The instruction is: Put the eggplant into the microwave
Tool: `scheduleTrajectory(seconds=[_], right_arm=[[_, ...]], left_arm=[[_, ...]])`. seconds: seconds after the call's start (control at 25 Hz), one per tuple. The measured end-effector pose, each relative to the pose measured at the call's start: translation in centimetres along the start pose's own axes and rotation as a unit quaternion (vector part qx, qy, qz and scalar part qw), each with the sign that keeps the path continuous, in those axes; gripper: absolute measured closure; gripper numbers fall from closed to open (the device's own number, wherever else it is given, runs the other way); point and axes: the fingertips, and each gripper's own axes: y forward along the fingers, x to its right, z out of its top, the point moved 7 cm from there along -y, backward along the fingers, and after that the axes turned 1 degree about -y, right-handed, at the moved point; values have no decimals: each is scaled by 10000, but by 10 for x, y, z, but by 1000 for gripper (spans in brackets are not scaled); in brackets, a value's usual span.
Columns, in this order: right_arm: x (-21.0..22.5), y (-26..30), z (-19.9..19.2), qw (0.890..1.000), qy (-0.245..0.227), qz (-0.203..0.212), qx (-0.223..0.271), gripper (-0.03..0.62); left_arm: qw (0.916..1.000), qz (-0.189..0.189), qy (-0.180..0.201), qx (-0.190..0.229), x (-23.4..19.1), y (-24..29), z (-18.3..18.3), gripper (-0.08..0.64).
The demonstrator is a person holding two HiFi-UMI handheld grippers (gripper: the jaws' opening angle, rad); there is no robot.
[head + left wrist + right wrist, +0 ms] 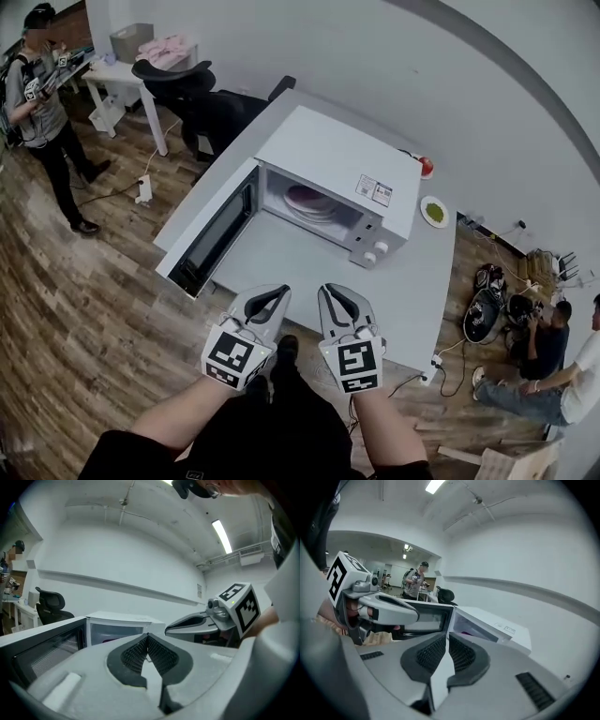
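The white microwave (337, 164) stands on the grey table (412, 281) with its door (214, 232) swung wide open to the left. Inside, a pinkish-purple thing (307, 201) lies on the turntable; its shape is too small to tell. It also shows as a purple patch (112, 640) in the left gripper view and as a purple patch (465, 632) in the right gripper view. My left gripper (268, 296) and right gripper (332, 293) are side by side over the table's near edge, pointing at the microwave. Both are shut with nothing between the pads.
A small green plate (434, 211) and a red object (427, 167) sit on the table behind the microwave. A black office chair (202, 105) stands beyond the table. One person (45, 112) stands far left; others (553, 347) sit on the floor at right.
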Motion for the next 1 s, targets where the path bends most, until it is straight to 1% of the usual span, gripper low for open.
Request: scheduleTrajectory(seconds=[0.12,0.32,0.4,0.48,0.56,0.72,0.8,0.92,1.0], right_arm=[[-6,-33,6,9996,191,-64,183,563],[-4,-81,7,9974,594,-98,391,563],[-4,-101,8,9962,722,-75,492,563],[-4,-120,10,9942,873,36,631,563],[0,-138,11,9913,1039,205,777,563],[10,-174,8,9834,1370,452,1104,563],[16,-190,6,9801,1479,559,1203,563],[21,-214,1,9771,1574,620,1293,563],[22,-227,-1,9715,1804,614,1411,563]], left_arm=[[9999,-168,33,9,22,-14,10,552],[9989,-456,-39,65,58,-26,28,552],[9982,-597,-30,77,71,-31,37,552],[9976,-685,17,107,80,-35,47,552],[9976,-682,58,138,87,-37,55,552],[9987,-488,101,112,102,-40,59,552],[9991,-410,51,128,109,-43,62,552],[9992,-344,82,180,123,-55,69,552],[9991,-346,144,197,131,-65,75,552]])
